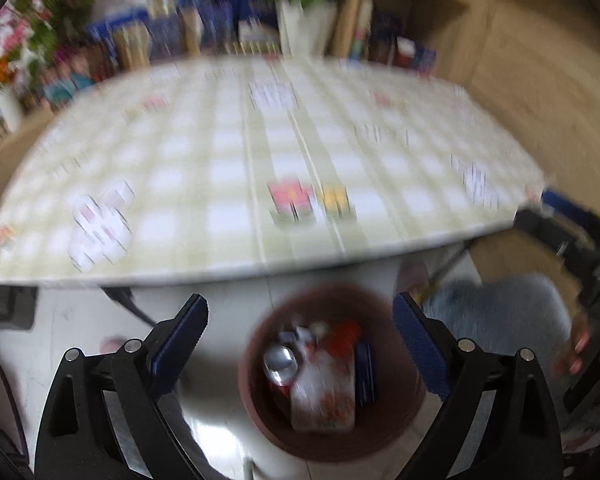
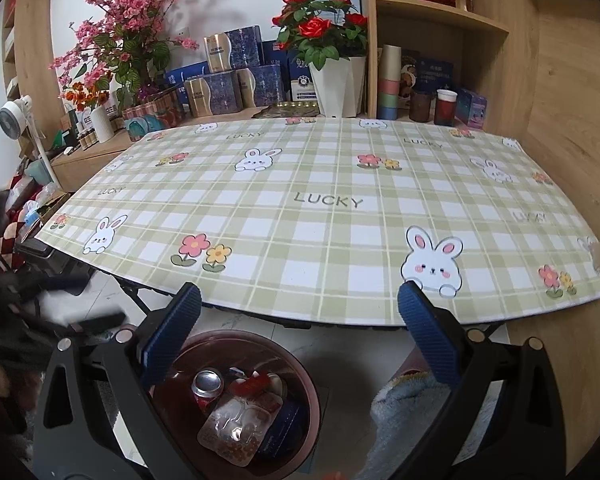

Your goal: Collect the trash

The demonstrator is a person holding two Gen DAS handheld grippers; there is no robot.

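A brown round trash bin stands on the floor below the table's near edge. Inside lie a drink can, a clear plastic packet, a red wrapper and a dark blue pack. My left gripper hangs open above the bin with nothing between its blue pads; this view is blurred. My right gripper is open and empty too, over the table edge and the bin.
The table wears a green checked cloth with rabbits and flowers. Behind it stand boxes, a pot of red roses, pink blossoms and wooden shelves. A person's hand holds the other gripper at the right. A blue fluffy mat lies by the bin.
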